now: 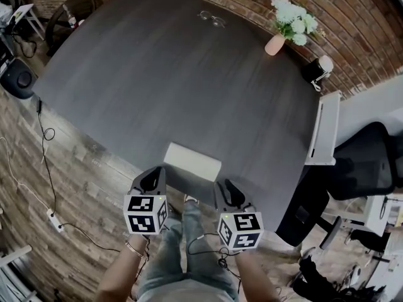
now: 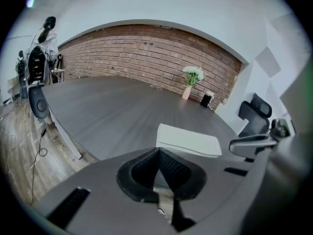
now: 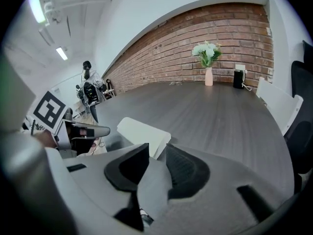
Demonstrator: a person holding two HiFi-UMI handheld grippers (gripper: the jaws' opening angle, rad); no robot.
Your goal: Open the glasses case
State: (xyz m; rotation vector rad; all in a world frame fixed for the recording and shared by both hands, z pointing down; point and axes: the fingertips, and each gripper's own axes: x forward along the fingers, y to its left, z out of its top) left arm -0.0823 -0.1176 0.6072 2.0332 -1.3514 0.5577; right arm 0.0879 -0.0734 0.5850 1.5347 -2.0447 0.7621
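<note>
The closed white glasses case (image 1: 192, 161) lies near the front edge of the dark table (image 1: 176, 74), just ahead of both grippers. Below its left end is my left gripper (image 1: 151, 178), its jaw tips meeting with nothing between them. In the left gripper view the case (image 2: 188, 140) sits just beyond the left gripper (image 2: 159, 151). My right gripper (image 1: 231, 192) is below the case's right end. In the right gripper view a narrow gap shows in the right gripper (image 3: 157, 148), with the case (image 3: 142, 131) just past the tips. Neither gripper touches the case.
A pair of glasses (image 1: 212, 19) lies at the table's far edge. A pink vase with white flowers (image 1: 275, 43) and a small black device (image 1: 313, 71) stand at the far right. A white chair (image 1: 324, 131) and a black office chair (image 1: 365, 162) flank the right side.
</note>
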